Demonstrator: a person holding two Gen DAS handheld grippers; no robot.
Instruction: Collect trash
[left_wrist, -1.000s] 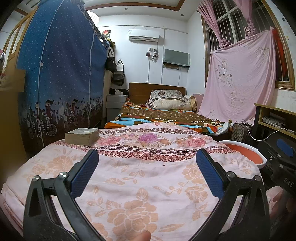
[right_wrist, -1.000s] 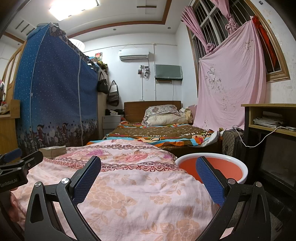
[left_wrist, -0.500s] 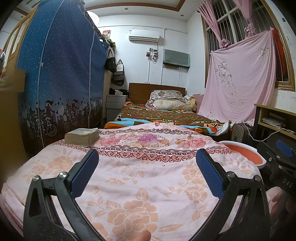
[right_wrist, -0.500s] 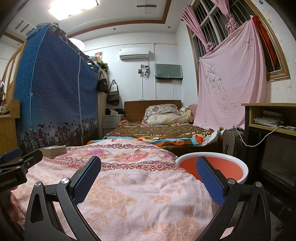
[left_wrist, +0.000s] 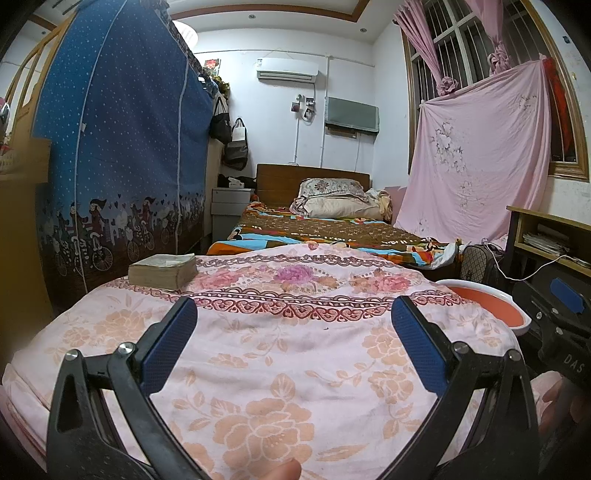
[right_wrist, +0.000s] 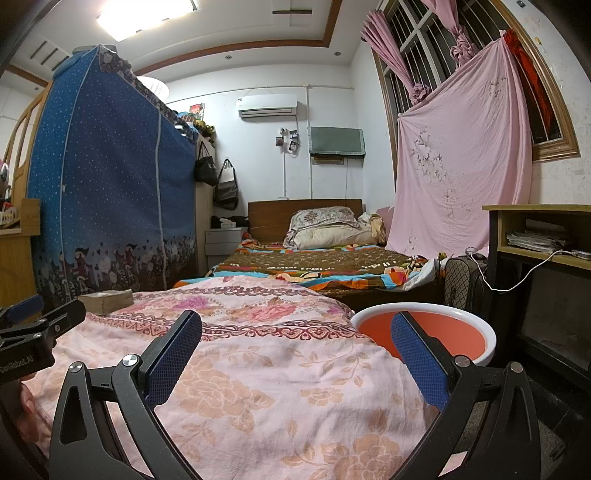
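Two grippers hang just above a flowered pink bedspread (left_wrist: 280, 354), and neither holds anything. The left gripper (left_wrist: 293, 325) has its jaws spread wide over the cloth; the right gripper (right_wrist: 295, 338) has its jaws equally spread, its right finger lying in front of a white basin (right_wrist: 476, 325) with an orange inside, which stands just beside the covered surface on the person's right. That basin looks like the likely place for rubbish, though this is a guess from the task alone.

No trash is plainly visible in either view. The only loose thing on the bedspread is a thick, worn book (left_wrist: 162, 271) at its far left, and a tiny dark speck sits near the middle, too small to identify. A bed (right_wrist: 314, 264) with a brown patterned cover lies well beyond.

The step in hand seems to be searching. To do it well, sweep both cameras slowly over the cloth, the floor and the basin's surroundings before committing. Keep the jaws spread until a piece sits squarely between the pads. Approach low and flat, since the soft cloth could bunch up and get pinched along with the scrap.
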